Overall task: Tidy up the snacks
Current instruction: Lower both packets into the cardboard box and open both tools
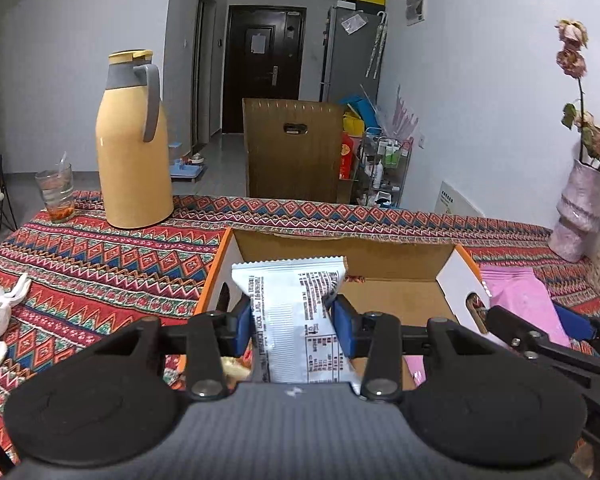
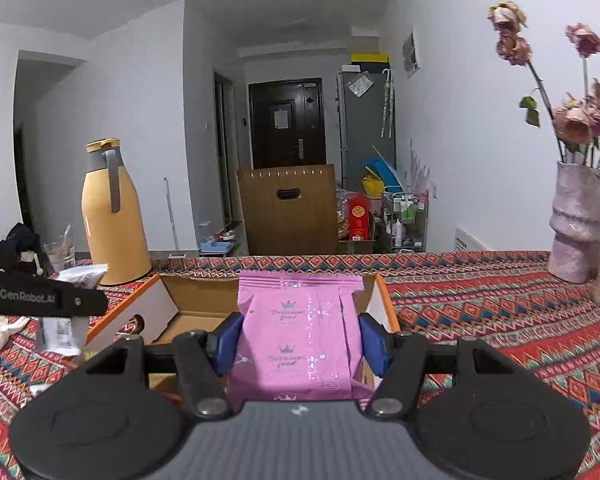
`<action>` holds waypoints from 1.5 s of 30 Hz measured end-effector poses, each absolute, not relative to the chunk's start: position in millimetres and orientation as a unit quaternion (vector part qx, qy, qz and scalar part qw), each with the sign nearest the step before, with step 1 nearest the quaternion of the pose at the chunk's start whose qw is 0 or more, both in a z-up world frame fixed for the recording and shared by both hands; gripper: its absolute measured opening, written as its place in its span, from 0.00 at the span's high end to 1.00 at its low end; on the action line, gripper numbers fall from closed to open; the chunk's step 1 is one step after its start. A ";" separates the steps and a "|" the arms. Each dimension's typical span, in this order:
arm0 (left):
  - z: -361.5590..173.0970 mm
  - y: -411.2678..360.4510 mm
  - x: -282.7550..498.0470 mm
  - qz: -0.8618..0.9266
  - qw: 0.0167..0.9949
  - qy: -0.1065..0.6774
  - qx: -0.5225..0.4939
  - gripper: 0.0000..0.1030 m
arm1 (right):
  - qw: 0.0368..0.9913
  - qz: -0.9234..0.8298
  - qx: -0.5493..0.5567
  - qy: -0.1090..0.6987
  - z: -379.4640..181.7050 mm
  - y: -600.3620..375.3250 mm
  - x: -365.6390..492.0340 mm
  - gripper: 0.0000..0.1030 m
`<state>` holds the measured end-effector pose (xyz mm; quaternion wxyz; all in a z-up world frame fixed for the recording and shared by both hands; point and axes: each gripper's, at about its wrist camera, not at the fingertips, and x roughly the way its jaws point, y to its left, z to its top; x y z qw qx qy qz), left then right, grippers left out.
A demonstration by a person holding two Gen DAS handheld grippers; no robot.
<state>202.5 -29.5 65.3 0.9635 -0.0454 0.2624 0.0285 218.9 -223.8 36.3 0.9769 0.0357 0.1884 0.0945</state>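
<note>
Our left tongs [image 1: 294,322] pinch a white snack packet [image 1: 296,320], and our right tongs [image 2: 300,340] clamp a pink snack packet [image 2: 300,340] (crown print facing us). Both packets hang above the open cardboard box [image 1: 380,252] on the patterned worktop [image 1: 100,264], near a yellow flask [image 1: 134,140].

The box [image 1: 342,258] sits on the table [image 1: 112,264], open side up, with the flask [image 1: 134,148] behind it to the left and a glass [image 1: 56,192] left of the flask. The vase [image 2: 576,224] stands far right (near the wall). One packet [image 1: 296,316] hangs before the box's left part, another packet [image 2: 300,336] before its right part
</note>
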 end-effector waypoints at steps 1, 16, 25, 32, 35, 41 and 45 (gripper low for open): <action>65.4 -29.1 206.3 0.030 0.963 0.263 -0.046 0.59 | 0.977 0.094 0.035 0.190 36.2 -222.3 225.2 0.41; 21.1 -21.2 257.8 0.053 0.949 0.306 -0.055 0.60 | 0.967 0.087 0.049 0.234 0.8 -219.2 281.7 0.41; 10.5 -21.0 260.2 0.045 0.944 0.321 -0.057 0.53 | 0.960 0.090 0.045 0.260 -14.5 -214.1 288.4 0.40; 21.4 -19.8 247.2 0.055 0.955 0.286 -0.060 0.00 | 0.962 0.094 0.052 0.250 -10.6 -219.0 280.0 0.01; 26.4 -18.9 243.9 0.054 0.956 0.280 -0.064 0.00 | 0.963 0.093 0.057 0.245 -6.9 -221.3 277.4 0.00; 30.0 -20.1 241.9 0.056 0.958 0.275 -0.061 0.00 | 0.965 0.087 0.063 0.238 -1.4 -226.4 271.6 0.00; 35.1 -21.6 234.9 0.058 0.959 0.271 -0.060 0.00 | 0.968 0.088 0.063 0.229 4.7 -228.0 264.8 0.00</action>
